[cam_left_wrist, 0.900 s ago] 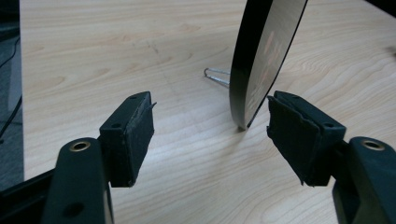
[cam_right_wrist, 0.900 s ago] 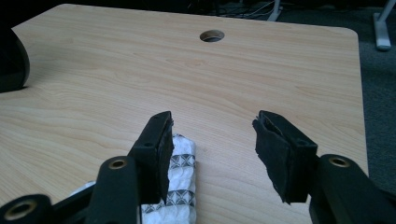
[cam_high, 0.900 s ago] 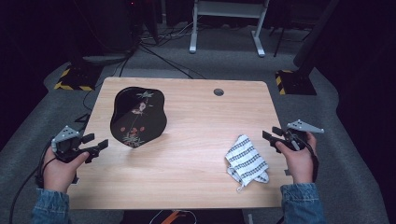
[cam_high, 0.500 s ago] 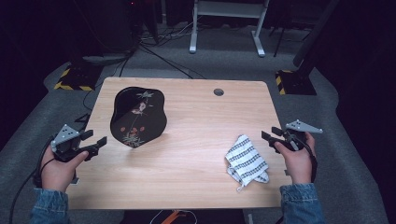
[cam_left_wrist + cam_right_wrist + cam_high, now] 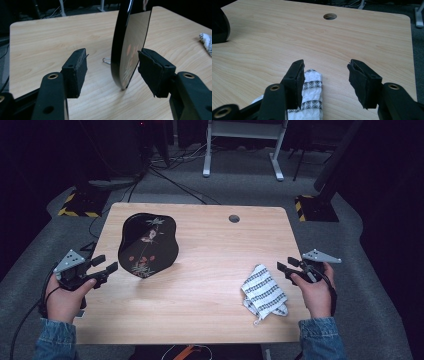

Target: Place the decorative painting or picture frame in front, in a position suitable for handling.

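Approach stage: left gripper (image 5: 102,268) spread and empty, lined up on the near-left rim of the upright black lacquer tray (image 5: 148,246) at the table's (image 5: 210,295) left, right gripper (image 5: 288,266) likewise spread beside the folded patterned cloth (image 5: 263,292) near-right; next, I judge, close on each without tipping the tray.

The tray (image 5: 148,246) was glossy black with red and pale flowers. The cloth (image 5: 263,291) was white with dark patterned stripes. The table (image 5: 215,245) was light wood.
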